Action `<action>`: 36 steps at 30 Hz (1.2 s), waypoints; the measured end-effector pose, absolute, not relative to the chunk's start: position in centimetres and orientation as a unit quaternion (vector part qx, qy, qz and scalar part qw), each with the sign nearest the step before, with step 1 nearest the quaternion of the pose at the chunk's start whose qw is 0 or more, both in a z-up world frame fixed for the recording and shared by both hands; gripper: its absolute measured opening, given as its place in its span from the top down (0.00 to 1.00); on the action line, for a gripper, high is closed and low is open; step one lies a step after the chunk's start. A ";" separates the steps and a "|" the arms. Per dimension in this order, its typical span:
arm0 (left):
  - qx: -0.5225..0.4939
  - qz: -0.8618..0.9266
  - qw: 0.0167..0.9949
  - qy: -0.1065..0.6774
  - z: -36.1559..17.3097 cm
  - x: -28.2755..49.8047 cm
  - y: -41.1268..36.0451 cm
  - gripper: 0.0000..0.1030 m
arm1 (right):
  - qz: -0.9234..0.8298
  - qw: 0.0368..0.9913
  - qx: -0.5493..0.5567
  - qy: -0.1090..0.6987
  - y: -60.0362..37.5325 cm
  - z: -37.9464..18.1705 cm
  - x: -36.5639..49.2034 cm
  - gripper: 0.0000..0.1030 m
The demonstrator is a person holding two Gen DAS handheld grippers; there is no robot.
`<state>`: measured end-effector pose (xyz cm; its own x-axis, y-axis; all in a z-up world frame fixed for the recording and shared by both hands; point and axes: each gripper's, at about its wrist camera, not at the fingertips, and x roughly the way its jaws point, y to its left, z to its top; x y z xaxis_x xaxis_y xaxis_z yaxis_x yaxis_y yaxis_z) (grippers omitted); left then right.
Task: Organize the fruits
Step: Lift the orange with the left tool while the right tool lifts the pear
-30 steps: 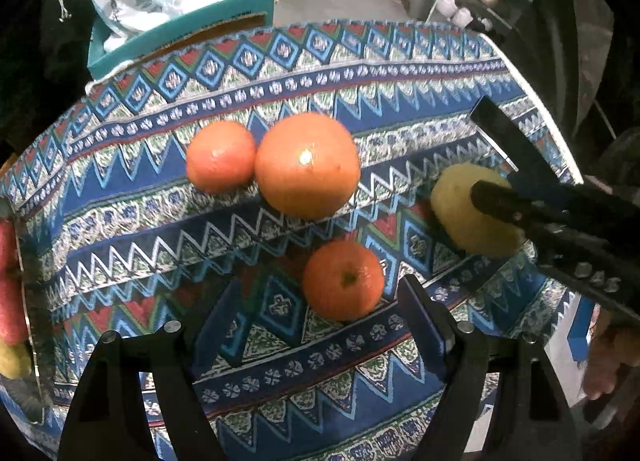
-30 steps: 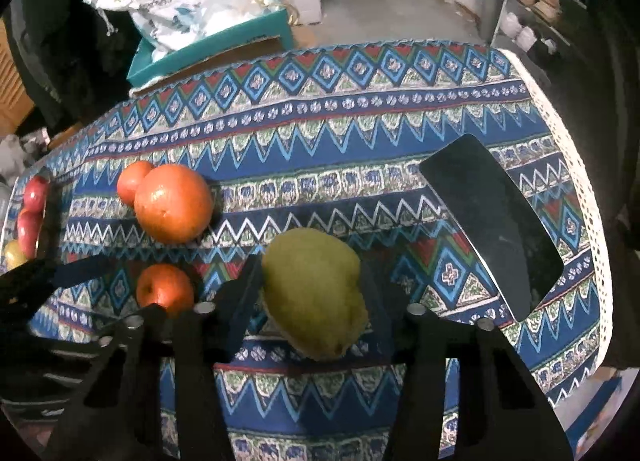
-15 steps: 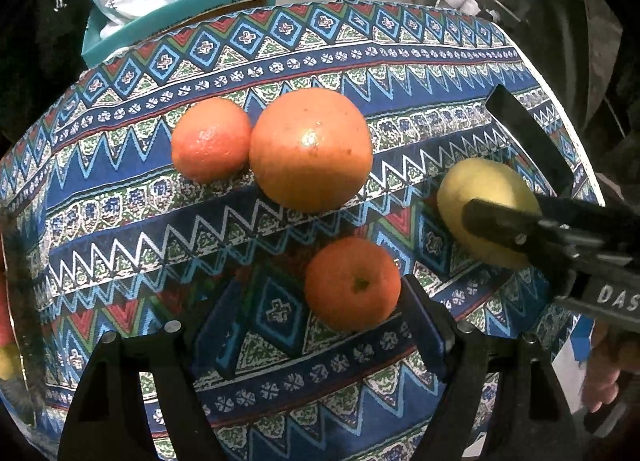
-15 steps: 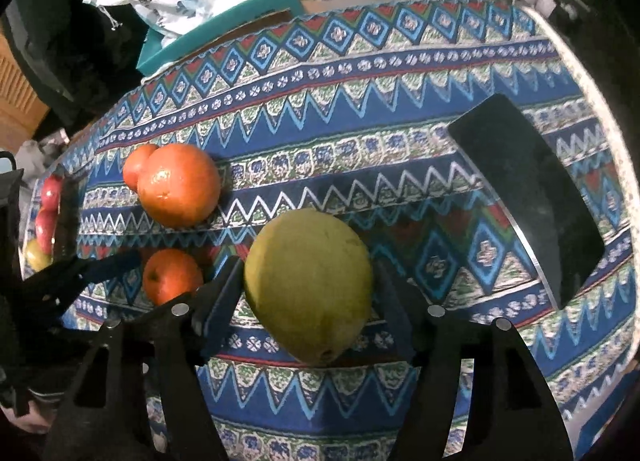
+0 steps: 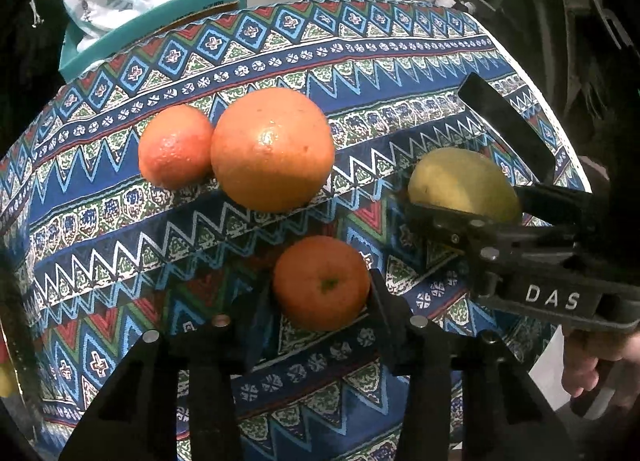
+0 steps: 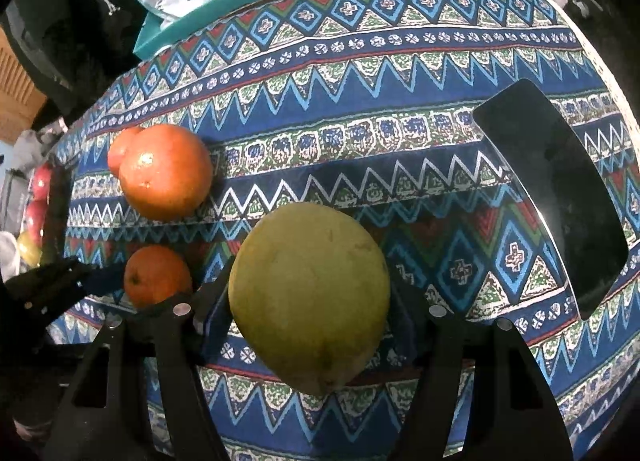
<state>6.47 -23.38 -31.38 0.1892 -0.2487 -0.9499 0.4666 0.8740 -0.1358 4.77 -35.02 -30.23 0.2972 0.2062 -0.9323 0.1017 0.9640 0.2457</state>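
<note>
My left gripper (image 5: 318, 303) is shut on a small orange (image 5: 321, 283), which also shows in the right wrist view (image 6: 156, 275). My right gripper (image 6: 310, 301) is shut on a large yellow-green pear-like fruit (image 6: 310, 295), seen from the left wrist at the right (image 5: 464, 183). A large orange (image 5: 272, 149) and a smaller reddish orange (image 5: 174, 147) touch each other on the patterned cloth beyond the left gripper. The black right gripper body (image 5: 540, 273) reaches in from the right.
A black tray (image 6: 560, 197) lies on the cloth at the right. A dark basket rim (image 6: 56, 205) with red apples (image 6: 38, 197) stands at the far left. A teal box (image 5: 160, 25) with plastic bags sits behind the table. The table edge runs along the right.
Both grippers have closed in: the left jaws shut on the small orange, and the right jaws shut on the yellow-green fruit. Both cameras are closer to the fruit.
</note>
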 end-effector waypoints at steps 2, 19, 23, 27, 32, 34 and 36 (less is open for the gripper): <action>0.096 -0.230 0.767 0.591 -31.1 6.4 -23.0 0.56 | 0.030 0.799 0.115 0.590 -34.6 -30.2 4.6 0.36; 0.081 -0.221 0.801 0.550 -25.6 4.8 -19.7 0.56 | 0.006 0.844 0.043 0.535 -32.7 -25.2 3.5 0.36; 0.071 -0.222 0.809 0.540 -23.9 4.4 -19.1 0.56 | 0.006 0.854 0.040 0.518 -32.4 -23.3 3.2 0.36; 0.060 -0.224 0.816 0.529 -22.2 4.0 -18.5 0.56 | 0.007 0.866 0.037 0.498 -32.0 -21.1 2.5 0.36; 0.047 -0.228 0.824 0.517 -20.2 3.3 -17.6 0.56 | 0.010 0.879 0.035 0.475 -31.5 -18.7 1.8 0.36; 0.042 -0.229 0.827 0.512 -19.3 3.1 -17.1 0.57 | 0.012 0.884 0.035 0.466 -31.3 -18.0 1.6 0.36; 0.038 -0.230 0.830 0.507 -18.6 2.9 -16.7 0.56 | 0.015 0.889 0.036 0.457 -31.0 -17.0 1.5 0.36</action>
<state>2.85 -16.68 -18.55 0.3791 -0.3430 -0.8594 0.4203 0.8912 -0.1703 1.47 -31.04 -17.00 0.5824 0.0588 -0.8108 0.0064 0.9970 0.0770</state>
